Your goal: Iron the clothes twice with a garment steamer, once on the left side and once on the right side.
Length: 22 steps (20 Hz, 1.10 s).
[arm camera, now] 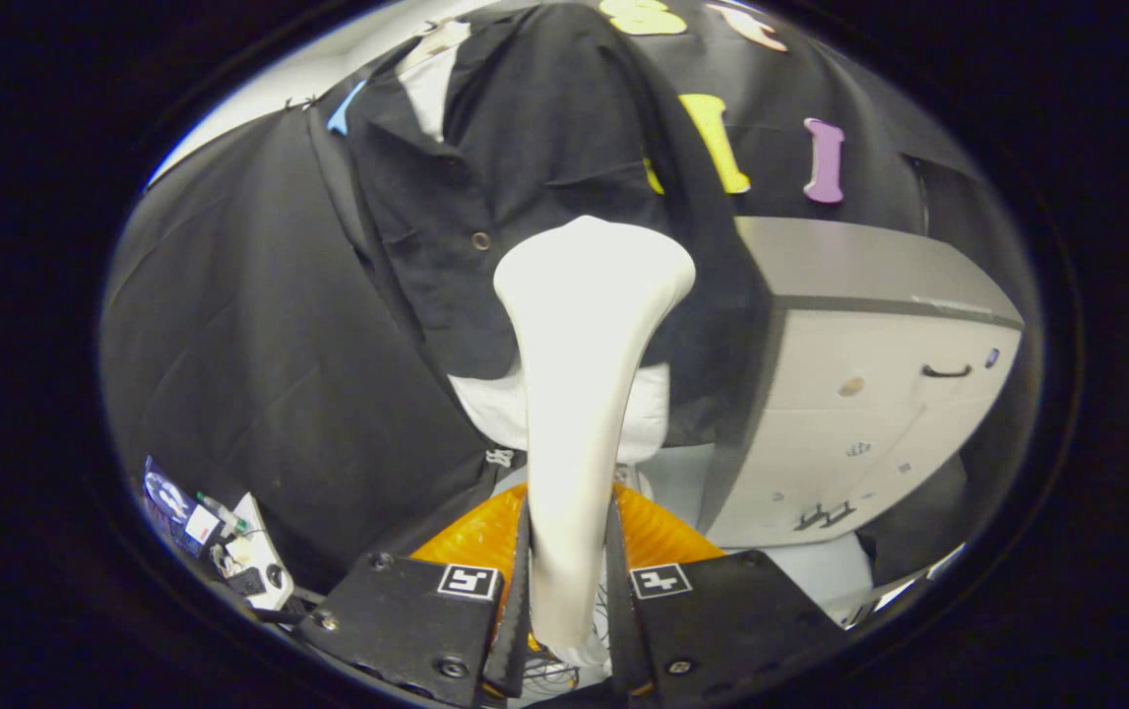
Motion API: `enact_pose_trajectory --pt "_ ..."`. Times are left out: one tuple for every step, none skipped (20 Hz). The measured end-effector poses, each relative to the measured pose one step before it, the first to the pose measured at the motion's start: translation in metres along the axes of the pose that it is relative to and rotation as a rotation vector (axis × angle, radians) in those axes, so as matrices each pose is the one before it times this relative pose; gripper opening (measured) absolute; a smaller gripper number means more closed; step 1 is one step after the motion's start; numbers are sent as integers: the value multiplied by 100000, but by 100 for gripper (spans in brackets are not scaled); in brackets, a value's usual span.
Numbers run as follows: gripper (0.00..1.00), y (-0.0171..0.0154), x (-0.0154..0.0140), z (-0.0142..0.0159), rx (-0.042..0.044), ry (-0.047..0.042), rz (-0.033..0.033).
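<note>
hand-held gripper (pixel 569 601) closed on the steamer (pixel 579 394), one finger pressing each side of its slim white handle, which rises between the fingers and flares into a broad head just ahead of them. the head stands close before the shirt (pixel 515 197), a dark buttoned garment hung upright on a white form (pixel 485 404) beyond the fingers; whether the head touches the cloth cannot be told. judged from its shape, the steamer is rigid and smooth, likely somewhat slippery and top-heavy toward the head, so a firm hold low on the narrow handle, as shown, seems the sound place to take it. the shirt looks soft, thin and light, likely to give and swing under pressure; gentle strokes along each front panel, to the left and right of the button line, would suit it. an orange ribbed part (pixel 475 537) shows just behind the fingers, below the handle. to the right of the steamer and beyond the fingers stands a pale cabinet (pixel 859 414) with a grey top and a dark handle, its near corner close beside the shirt's hem. to the left, dark cloth drapes down behind the shirt, and a cluster of small items (pixel 219 547), too small to identify, lies low beside the left finger. no tabletop is evident; the pale floor (pixel 810 571) shows below the cabinet.
</note>
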<state>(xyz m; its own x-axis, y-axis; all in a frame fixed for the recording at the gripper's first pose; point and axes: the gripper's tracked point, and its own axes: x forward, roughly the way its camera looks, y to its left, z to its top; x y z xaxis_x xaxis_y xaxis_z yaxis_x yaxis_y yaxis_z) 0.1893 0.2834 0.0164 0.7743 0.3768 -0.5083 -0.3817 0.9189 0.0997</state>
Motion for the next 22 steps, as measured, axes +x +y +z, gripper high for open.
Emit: enact_pose_trajectory --pt "36 -1500 -1105 -546 2381 -505 -751" --pt "36 -1463 -1107 -514 1979 -432 -719" --pt "36 -1548 -1028 -339 1622 -631 -739" --pt "36 -1630 -1087 -409 1385 -903 -980" --pt "36 -1608 -1093 -278 1165 -544 -1100" --pt "36 -2021 -1362 -383 1538 -1110 -1010" --pt "36 -1240 -1187 -334 653 -545 -1216" --pt "36 -1821 -1241 -402 1585 -378 -1201" --pt "36 -1473 -1154 -450 1276 -323 -517" --pt "36 -1532 -1246 -502 762 -3 -849" --pt "36 -1308 -1035 -360 677 -256 -849" --pt "36 -1654 -1385 -365 -165 -971 -895" --pt "36 -470 -732 -1922 -381 -1328 -948" --pt "36 -1103 -1081 -476 24 -537 -765" --pt "36 -1128 -999 -578 1060 -660 -430" --pt "36 -1117 -830 -818 1132 191 -439" --pt "36 -1132 -824 -873 1220 401 -197" --pt "36 -1185 -748 -976 1444 474 -503" --pt "36 -1159 -578 -1010 1204 704 -931" --pt "36 -1077 -778 -1272 1683 899 -544" --pt "36 -868 -644 -1000 2358 634 -350" --pt "36 -776 -575 -747 1057 6 -106"
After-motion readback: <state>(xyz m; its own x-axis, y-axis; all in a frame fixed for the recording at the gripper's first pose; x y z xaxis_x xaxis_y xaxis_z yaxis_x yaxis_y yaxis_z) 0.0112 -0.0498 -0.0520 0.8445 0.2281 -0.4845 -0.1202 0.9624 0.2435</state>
